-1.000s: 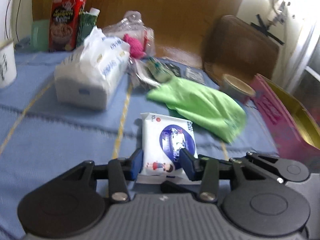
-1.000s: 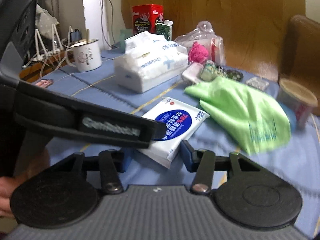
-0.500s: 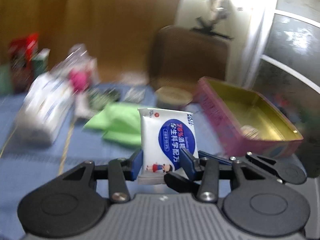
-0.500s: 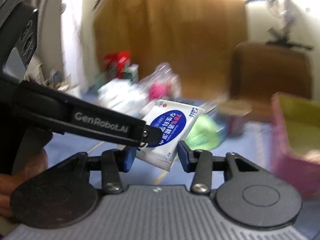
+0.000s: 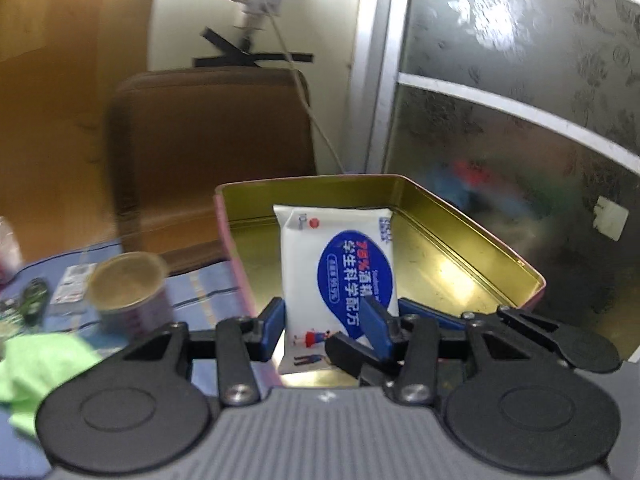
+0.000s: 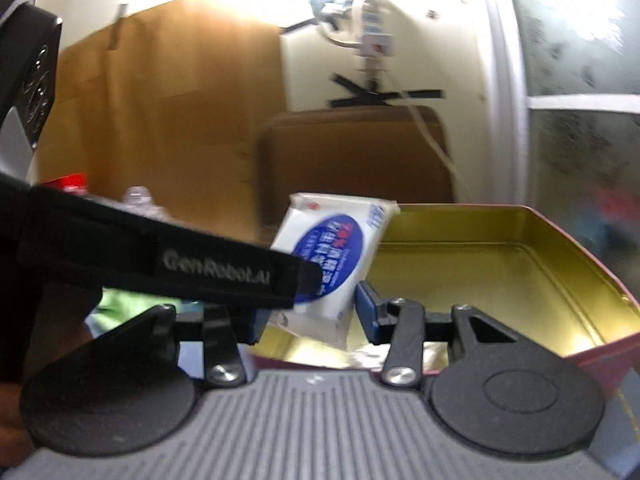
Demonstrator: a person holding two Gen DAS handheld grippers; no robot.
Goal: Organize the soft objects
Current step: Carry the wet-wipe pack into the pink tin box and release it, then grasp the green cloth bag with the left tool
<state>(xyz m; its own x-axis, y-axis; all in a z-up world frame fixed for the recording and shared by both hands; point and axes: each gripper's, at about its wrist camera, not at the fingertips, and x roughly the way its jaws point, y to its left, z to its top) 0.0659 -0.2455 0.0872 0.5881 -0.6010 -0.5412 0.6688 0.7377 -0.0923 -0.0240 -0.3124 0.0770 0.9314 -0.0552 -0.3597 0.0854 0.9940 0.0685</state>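
A white wipes packet with a blue oval label is held upright in my left gripper, which is shut on its lower end. It hangs over the open pink tin with a gold inside. In the right wrist view the same packet shows tilted above the tin, with the left gripper's black arm across the left. My right gripper is open; the packet sits in front of it, apart from its blue pads. A green cloth lies at the left on the blue tablecloth.
A round tub with a tan lid stands just left of the tin. A brown chair back is behind the table. A frosted glass door is at the right. Small packets lie at the far left.
My left gripper lifted the wipes packet off the tablecloth and swung it right, from near the green cloth to above the open tin. The right gripper followed alongside, still open.
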